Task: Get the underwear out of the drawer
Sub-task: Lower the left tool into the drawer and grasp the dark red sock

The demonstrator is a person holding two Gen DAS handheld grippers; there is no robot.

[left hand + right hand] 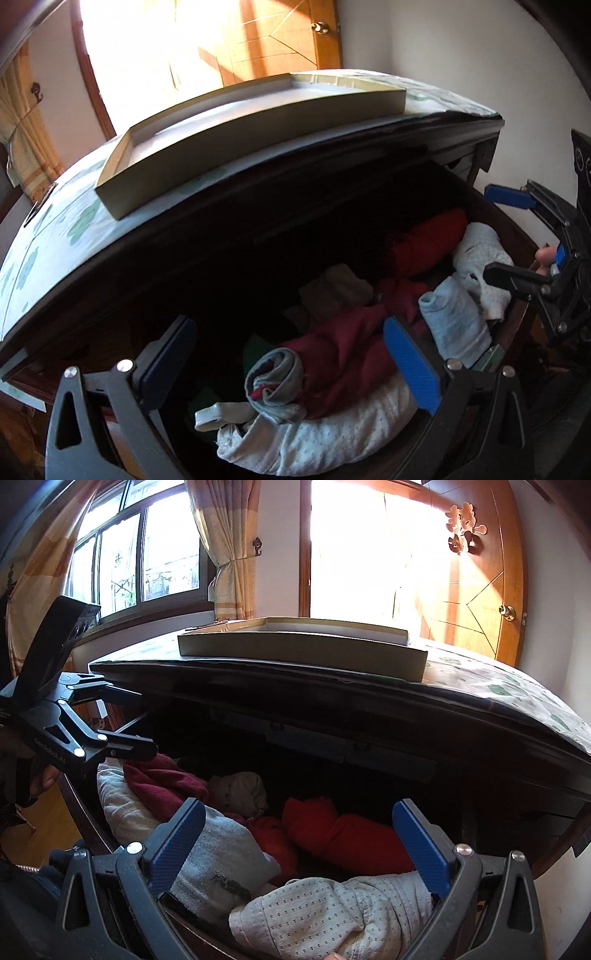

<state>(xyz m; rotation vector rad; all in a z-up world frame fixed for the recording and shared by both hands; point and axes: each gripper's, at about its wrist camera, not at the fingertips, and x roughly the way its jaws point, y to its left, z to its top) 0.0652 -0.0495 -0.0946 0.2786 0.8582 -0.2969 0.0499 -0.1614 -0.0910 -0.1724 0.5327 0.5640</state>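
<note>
Both grippers hang just over the open dark wooden drawer (511,321), tilted down into it. The left gripper (291,363) has its blue-padded fingers (412,369) spread wide apart, empty, above a rolled grey piece of underwear (275,384) lying on dark red cloth (343,354). The right gripper (299,849) is likewise spread wide and empty, over a white dotted garment (314,912) and a red roll (343,834). A flat cardboard box lid (299,648) sits on the bench (517,686) above.
</note>
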